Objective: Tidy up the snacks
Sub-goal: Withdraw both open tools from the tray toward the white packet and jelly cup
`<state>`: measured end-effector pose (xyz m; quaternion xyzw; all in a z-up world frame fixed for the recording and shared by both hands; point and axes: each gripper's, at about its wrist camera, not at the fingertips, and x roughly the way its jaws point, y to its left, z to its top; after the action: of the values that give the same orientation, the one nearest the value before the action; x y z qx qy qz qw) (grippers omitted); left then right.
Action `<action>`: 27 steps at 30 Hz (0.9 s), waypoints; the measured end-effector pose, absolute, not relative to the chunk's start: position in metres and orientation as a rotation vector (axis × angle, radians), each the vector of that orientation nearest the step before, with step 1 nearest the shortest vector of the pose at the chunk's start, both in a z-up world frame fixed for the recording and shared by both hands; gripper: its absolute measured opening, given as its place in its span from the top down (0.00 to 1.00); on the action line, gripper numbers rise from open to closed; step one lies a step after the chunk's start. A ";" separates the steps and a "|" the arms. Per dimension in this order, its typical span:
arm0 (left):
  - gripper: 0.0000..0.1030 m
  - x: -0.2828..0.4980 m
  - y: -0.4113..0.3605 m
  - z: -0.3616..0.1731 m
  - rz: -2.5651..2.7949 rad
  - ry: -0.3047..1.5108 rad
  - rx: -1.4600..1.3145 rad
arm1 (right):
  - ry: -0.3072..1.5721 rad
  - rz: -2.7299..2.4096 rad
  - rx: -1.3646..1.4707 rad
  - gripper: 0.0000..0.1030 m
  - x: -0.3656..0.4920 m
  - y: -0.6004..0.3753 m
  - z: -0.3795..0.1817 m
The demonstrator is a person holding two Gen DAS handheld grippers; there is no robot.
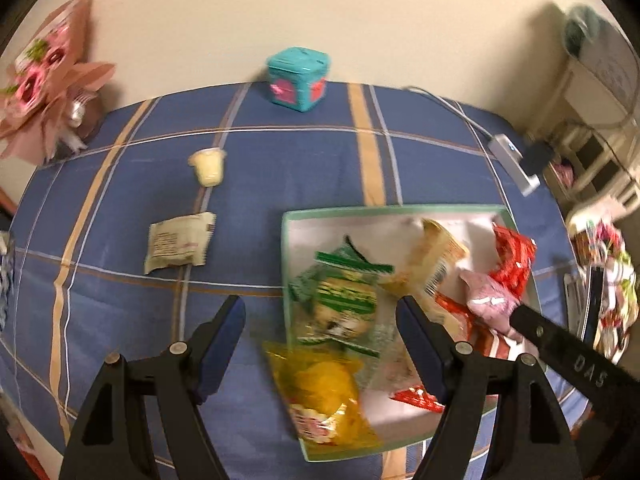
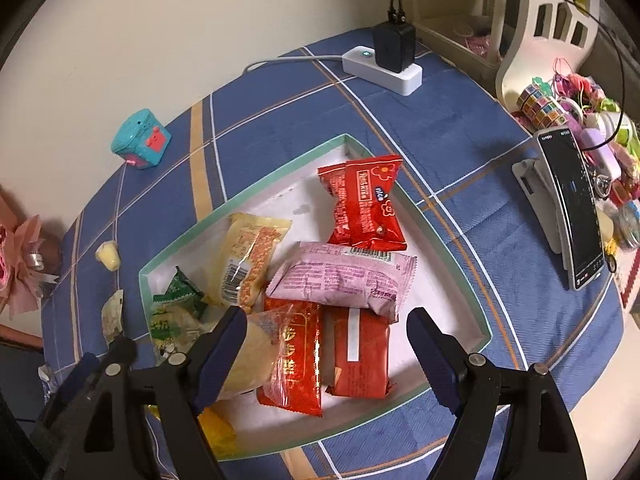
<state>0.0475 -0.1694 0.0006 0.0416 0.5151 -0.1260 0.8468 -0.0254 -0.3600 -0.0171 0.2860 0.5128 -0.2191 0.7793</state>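
A blue plaid cloth covers the desk (image 1: 320, 168), which stands against a plain cream wall. On it we see a shallow tray (image 2: 384, 160) with a green rim, already holding most of the snacks: two red packets, a pink packet (image 2: 344, 280), a green one and a pale yellow one, with a yellow bag (image 1: 324, 392) lying over the tray's near rim.

Two snacks are still out on the cloth, well apart from the tray: a cream wrapper (image 1: 180, 242) and, beyond it, a small jelly cup (image 1: 208, 166). We judge these to be the step in hand.

The left hand-held gripper (image 1: 320, 320) stands open and empty above the tray's left edge; the right hand-held gripper (image 2: 326, 334) also stands open, holding nothing, over the packets in the tray.

To do it well, we should carry the left one across to the cream wrapper, come down over its middle, and close across its short side so the flat packet does not slip. The cup wants a gentle grip around its body.

The left view is blurred, so we cannot read the labels. The fingers hide part of the tray's contents, and clutter at the desk's right edge is cut off.
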 end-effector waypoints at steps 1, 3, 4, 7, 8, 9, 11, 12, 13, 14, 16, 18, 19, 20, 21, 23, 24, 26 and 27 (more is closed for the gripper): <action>0.24 0.049 -0.163 0.002 -0.252 1.083 0.076 | 1.108 -0.469 0.606 0.18 -0.025 -0.357 -0.015; 0.24 0.054 -0.153 0.004 -0.226 1.081 0.055 | 1.108 -0.462 0.590 0.18 -0.023 -0.351 -0.012; 0.24 0.055 -0.147 0.005 -0.214 1.081 0.045 | 1.108 -0.457 0.580 0.18 -0.022 -0.348 -0.011; 0.24 0.060 -0.131 0.006 -0.176 1.082 0.016 | 1.106 -0.444 0.565 0.18 -0.020 -0.340 -0.007; 0.24 0.061 -0.127 0.006 -0.167 1.082 0.008 | 1.105 -0.439 0.558 0.18 -0.019 -0.337 -0.005; 0.24 0.062 -0.125 0.006 -0.163 1.083 0.002 | 1.105 -0.437 0.554 0.18 -0.019 -0.335 -0.005; 0.24 0.064 -0.119 0.006 -0.154 1.086 -0.013 | 1.105 -0.432 0.541 0.18 -0.017 -0.331 -0.003; 0.24 0.065 -0.117 0.006 -0.152 1.088 -0.019 | 1.105 -0.431 0.538 0.18 -0.017 -0.330 -0.002; 0.24 0.065 -0.114 0.005 -0.149 1.091 -0.025 | 1.106 -0.431 0.536 0.18 -0.016 -0.329 -0.002; 0.24 0.066 -0.113 0.005 -0.147 1.093 -0.028 | 1.106 -0.430 0.533 0.18 -0.016 -0.327 -0.002; 0.20 0.067 -0.111 0.004 -0.140 1.096 -0.033 | 1.110 -0.424 0.529 0.16 -0.014 -0.325 -0.002; 0.08 0.068 -0.107 0.003 -0.123 1.098 -0.031 | 1.110 -0.430 0.526 0.04 -0.013 -0.323 -0.003; 0.07 0.069 -0.106 0.003 -0.115 1.096 -0.029 | 1.108 -0.435 0.521 0.00 -0.012 -0.322 -0.003; 0.07 0.069 -0.104 0.002 -0.105 1.096 -0.027 | 1.109 -0.436 0.516 0.00 -0.011 -0.320 -0.002; 0.07 0.070 -0.102 0.001 -0.100 1.099 -0.030 | 1.111 -0.433 0.516 0.00 -0.010 -0.319 -0.003; 0.06 0.072 -0.097 -0.001 -0.092 1.104 -0.043 | 1.115 -0.423 0.513 0.00 -0.008 -0.315 -0.003; 0.06 0.072 -0.096 -0.001 -0.089 1.105 -0.047 | 1.117 -0.423 0.507 0.00 -0.007 -0.314 -0.003; 0.06 0.074 -0.090 -0.002 -0.079 1.108 -0.057 | 1.119 -0.422 0.499 0.00 -0.006 -0.310 -0.003; 0.06 0.074 -0.089 -0.002 -0.077 1.109 -0.059 | 1.119 -0.421 0.499 0.00 -0.006 -0.309 -0.003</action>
<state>0.0742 -0.0889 -0.0024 -0.0282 0.5263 -0.0364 0.8491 -0.0058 -0.3085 -0.0028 0.2324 0.5212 -0.1962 0.7974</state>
